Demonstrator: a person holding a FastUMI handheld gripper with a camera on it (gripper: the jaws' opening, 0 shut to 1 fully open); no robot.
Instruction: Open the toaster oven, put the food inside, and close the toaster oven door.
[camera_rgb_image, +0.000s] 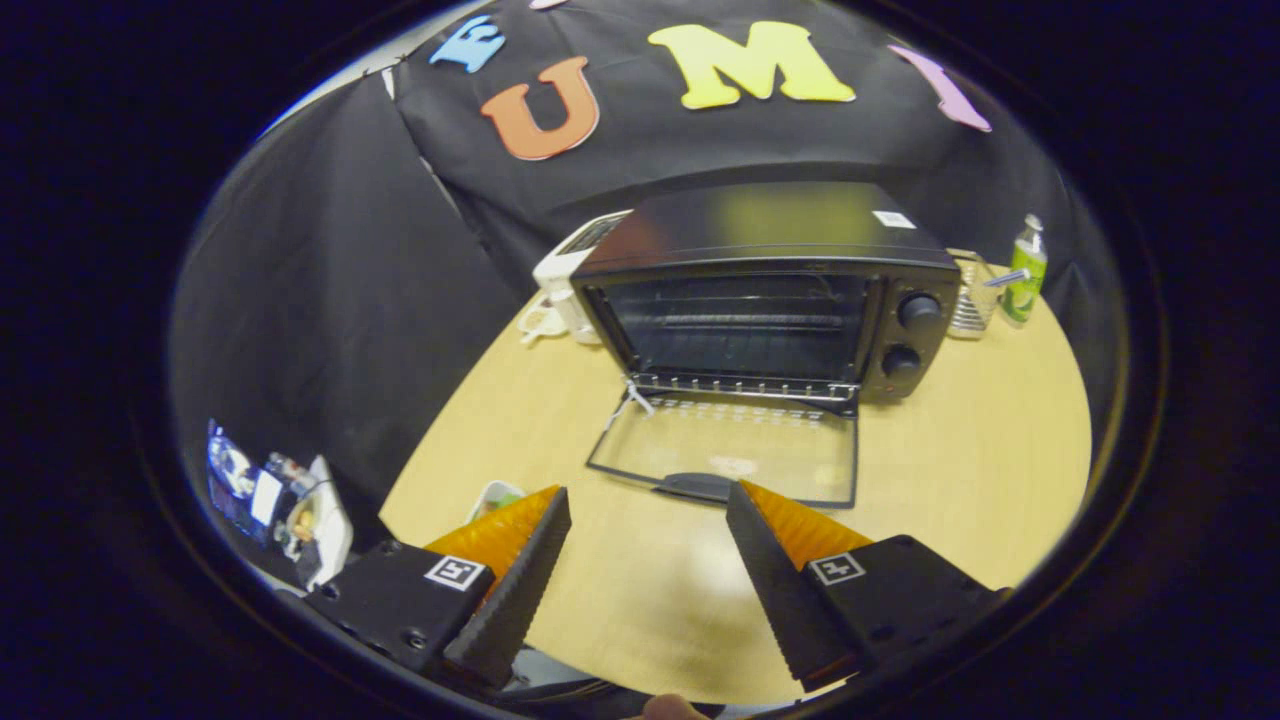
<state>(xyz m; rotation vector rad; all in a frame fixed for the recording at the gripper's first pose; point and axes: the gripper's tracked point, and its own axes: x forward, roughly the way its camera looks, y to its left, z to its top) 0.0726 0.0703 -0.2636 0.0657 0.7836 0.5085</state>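
Toaster oven (765, 290) sits mid-table (1000, 450), glass door (735, 450) folded down flat, cavity with no food in it. Step one judged complete; loading food is in hand. Gripper (648, 520) hovers short of the door handle (695, 486), fingers spread apart, nothing held. A small pale dish (493, 497) (contents unclear) lies just beyond the left finger (520, 580). Next move, probably: swing left, close on the food.

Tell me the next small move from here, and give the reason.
Probably swing the tool left toward the small dish beside its left finger. The toaster oven door already lies open flat on the table, the cavity looks empty, and the tool is open, holding nothing.
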